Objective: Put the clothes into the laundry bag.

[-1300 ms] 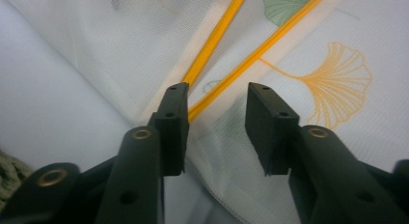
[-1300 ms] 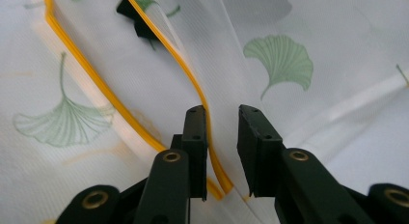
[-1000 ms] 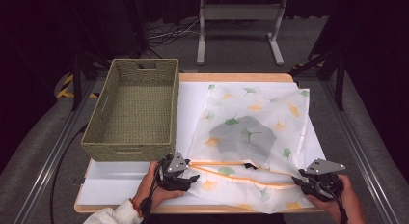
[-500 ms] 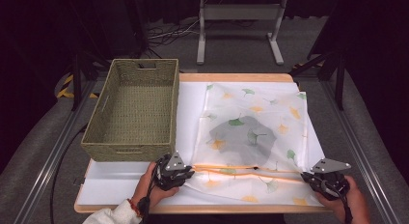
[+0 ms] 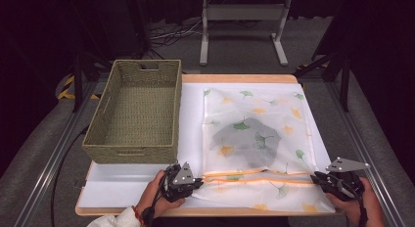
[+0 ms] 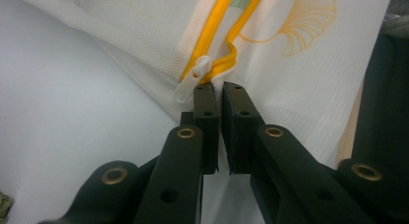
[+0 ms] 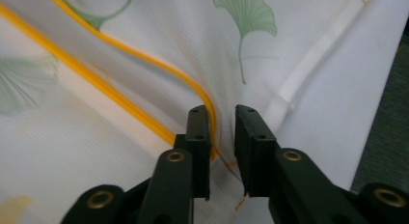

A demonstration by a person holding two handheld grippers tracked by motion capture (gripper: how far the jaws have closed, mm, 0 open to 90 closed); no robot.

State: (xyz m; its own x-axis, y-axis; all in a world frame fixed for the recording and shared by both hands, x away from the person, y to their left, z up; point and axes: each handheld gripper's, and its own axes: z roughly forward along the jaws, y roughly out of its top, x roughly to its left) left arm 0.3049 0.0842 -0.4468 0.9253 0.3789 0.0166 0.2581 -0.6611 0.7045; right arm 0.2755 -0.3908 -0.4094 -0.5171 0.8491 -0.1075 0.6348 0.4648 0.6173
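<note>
High view: white mesh laundry bag with ginkgo-leaf print [image 5: 257, 139] lies on the worktop's right half. Left gripper view: left gripper [image 6: 219, 91] pinches the orange zipper [image 6: 217, 69] end. Right gripper view: right gripper [image 7: 223, 113] pinches bag fabric.

leaf-print mesh bag [image 5: 254, 139] lying unzipped

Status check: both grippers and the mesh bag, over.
Left gripper shut on white mesh laundry bag at white zipper pull. Right gripper pinching far end of orange zipper. Woven green basket apart, nothing blocking.
</note>
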